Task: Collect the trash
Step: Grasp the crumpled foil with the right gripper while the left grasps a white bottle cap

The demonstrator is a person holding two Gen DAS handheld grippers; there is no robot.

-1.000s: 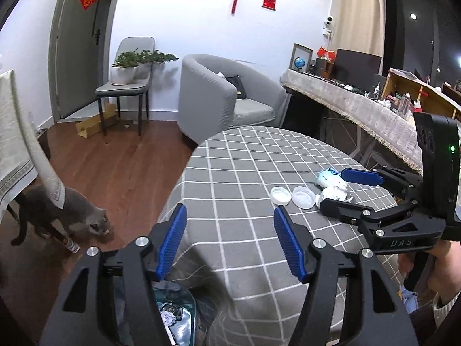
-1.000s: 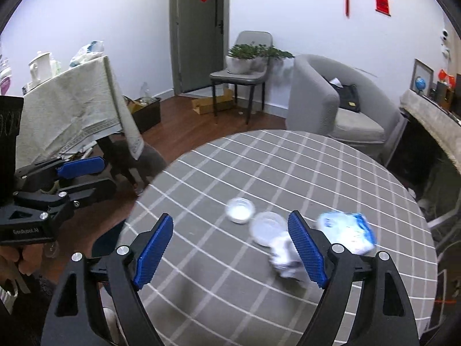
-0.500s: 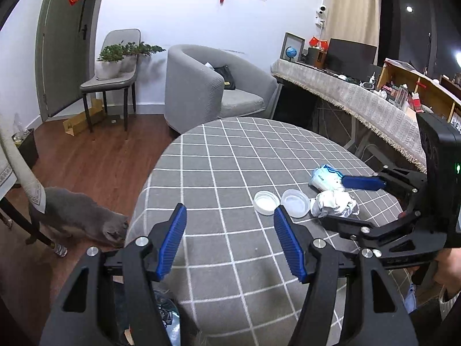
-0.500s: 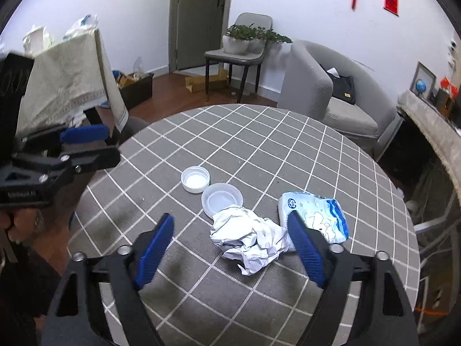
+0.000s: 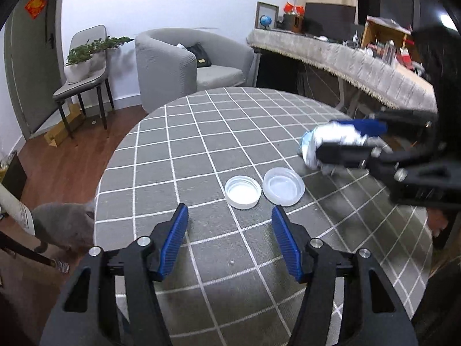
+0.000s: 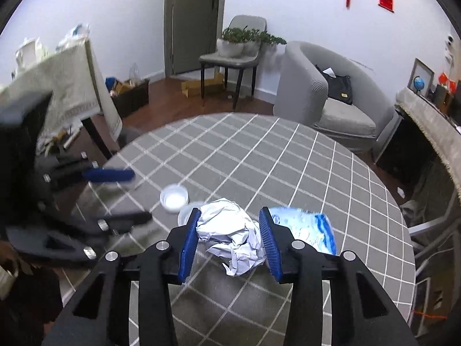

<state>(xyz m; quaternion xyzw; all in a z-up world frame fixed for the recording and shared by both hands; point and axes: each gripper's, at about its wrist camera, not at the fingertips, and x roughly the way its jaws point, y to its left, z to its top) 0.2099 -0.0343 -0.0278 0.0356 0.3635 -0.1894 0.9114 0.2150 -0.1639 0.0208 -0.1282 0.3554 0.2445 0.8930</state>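
Note:
A crumpled white paper ball [image 6: 230,235] lies on the round grey checked table [image 6: 288,158]. My right gripper [image 6: 229,232] is shut on it, one blue pad on each side. The same paper [image 5: 331,141] and right gripper [image 5: 350,139] show at the right of the left wrist view. A blue-and-white plastic packet [image 6: 306,230] lies just right of the paper. A white cap [image 5: 243,191] and a clear lid [image 5: 283,186] lie side by side on the table. My left gripper [image 5: 229,225] is open and empty, just short of the two lids.
A grey cat [image 5: 62,225] stands on the wooden floor by the table's left edge. A grey armchair [image 5: 184,63] and a chair holding a potted plant [image 5: 83,66] stand behind the table. A cloth-covered side table [image 6: 57,86] is at the left, a long counter [image 5: 345,60] at the right.
My right gripper has moved down onto the paper ball and closed around it. My left gripper has moved forward over the table toward the two lids. The cat has moved closer to the table.

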